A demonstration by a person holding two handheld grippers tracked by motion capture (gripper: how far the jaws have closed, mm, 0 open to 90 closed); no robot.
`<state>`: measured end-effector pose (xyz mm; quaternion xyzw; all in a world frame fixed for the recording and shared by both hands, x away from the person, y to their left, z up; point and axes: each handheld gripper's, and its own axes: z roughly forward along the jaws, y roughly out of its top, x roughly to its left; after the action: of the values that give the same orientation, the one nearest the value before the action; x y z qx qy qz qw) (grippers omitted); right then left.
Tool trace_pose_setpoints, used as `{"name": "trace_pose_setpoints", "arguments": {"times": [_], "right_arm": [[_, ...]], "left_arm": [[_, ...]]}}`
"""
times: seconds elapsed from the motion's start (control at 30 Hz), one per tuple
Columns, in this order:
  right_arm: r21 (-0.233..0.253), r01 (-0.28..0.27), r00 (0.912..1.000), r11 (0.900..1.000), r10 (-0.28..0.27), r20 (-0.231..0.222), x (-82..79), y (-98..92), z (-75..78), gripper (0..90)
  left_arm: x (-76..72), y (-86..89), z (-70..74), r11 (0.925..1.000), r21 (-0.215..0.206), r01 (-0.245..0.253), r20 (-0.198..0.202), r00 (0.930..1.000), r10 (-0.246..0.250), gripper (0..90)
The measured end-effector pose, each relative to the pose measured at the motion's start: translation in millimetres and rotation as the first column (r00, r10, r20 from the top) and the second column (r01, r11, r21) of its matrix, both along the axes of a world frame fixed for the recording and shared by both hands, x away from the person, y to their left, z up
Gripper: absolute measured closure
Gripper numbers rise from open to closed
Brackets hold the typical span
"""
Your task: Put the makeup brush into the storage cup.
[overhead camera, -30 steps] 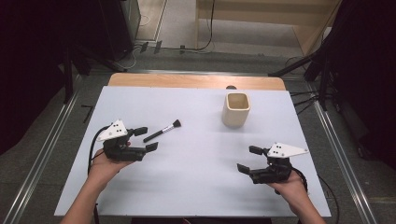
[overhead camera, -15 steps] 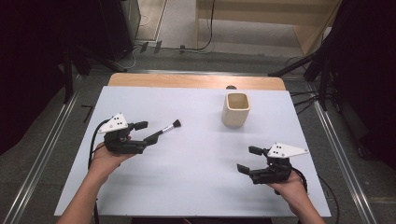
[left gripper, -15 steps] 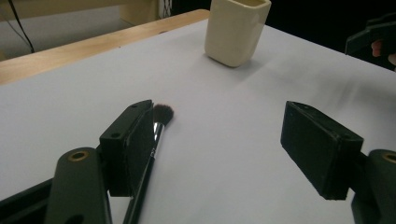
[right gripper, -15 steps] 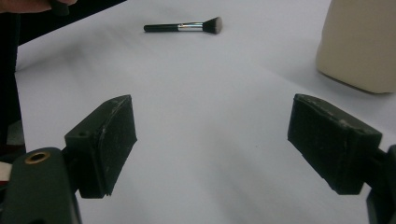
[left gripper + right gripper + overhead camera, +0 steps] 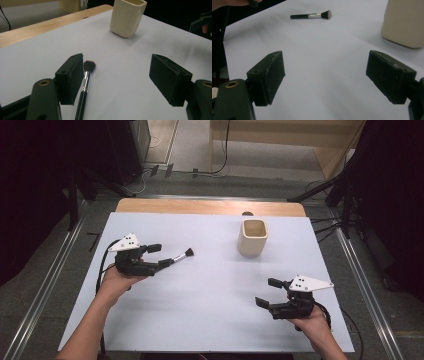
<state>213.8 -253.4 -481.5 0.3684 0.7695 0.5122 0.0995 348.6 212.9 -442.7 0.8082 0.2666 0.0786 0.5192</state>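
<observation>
The pale table sheet (image 5: 210,320) lies on a wooden tabletop whose bare strip (image 5: 210,207) shows along the far edge; dark floor surrounds it. The cream cup (image 5: 252,237) is the landmark, standing upright near that far edge. The left gripper (image 5: 157,256) has advanced toward the makeup brush (image 5: 181,256) over the last second, so a pickup appears imminent. Its jaws stand apart, one jaw just beside the brush ferrule (contact cannot be confirmed). The brush lies flat, well left of the cup, bristles toward it. The right gripper (image 5: 267,292) has held its place, jaws apart, nearer the person than the cup. Open sheet lies between brush and cup.
</observation>
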Motion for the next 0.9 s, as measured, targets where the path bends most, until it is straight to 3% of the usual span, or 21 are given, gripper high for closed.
{"name": "trace_pose_setpoints", "arguments": {"times": [0.27,0.47,0.57,0.9], "right_arm": [[-0.008,-0.01,0.9999,1.0,0.01,0.002,-1.6,2.5,-0.4,16.3],[-0.012,-0.01,0.9999,1.0,0.01,0.002,-1.5,3.4,-1.0,16.3],[-0.012,-0.011,0.9999,1.0,0.011,0.001,-1.6,3.4,-1.1,16.3],[-0.005,-0.018,0.9998,1.0,0.018,0.004,-2.4,2.4,-0.5,16.3]], "left_arm": [[10.6,-5.3,-2.3,0.9996,0.023,0.017,0.01,0.9998,-0.018,28.9],[21.2,-12.5,-4.6,0.9997,0.011,0.022,0.022,0.9995,-0.022,29.8],[28.0,-17.4,-5.0,0.9985,0.042,0.034,0.011,0.9993,-0.034,30.7],[46.0,-28.7,-2.1,0.9991,0.023,0.035,0.017,0.9992,-0.036,30.9]]}}
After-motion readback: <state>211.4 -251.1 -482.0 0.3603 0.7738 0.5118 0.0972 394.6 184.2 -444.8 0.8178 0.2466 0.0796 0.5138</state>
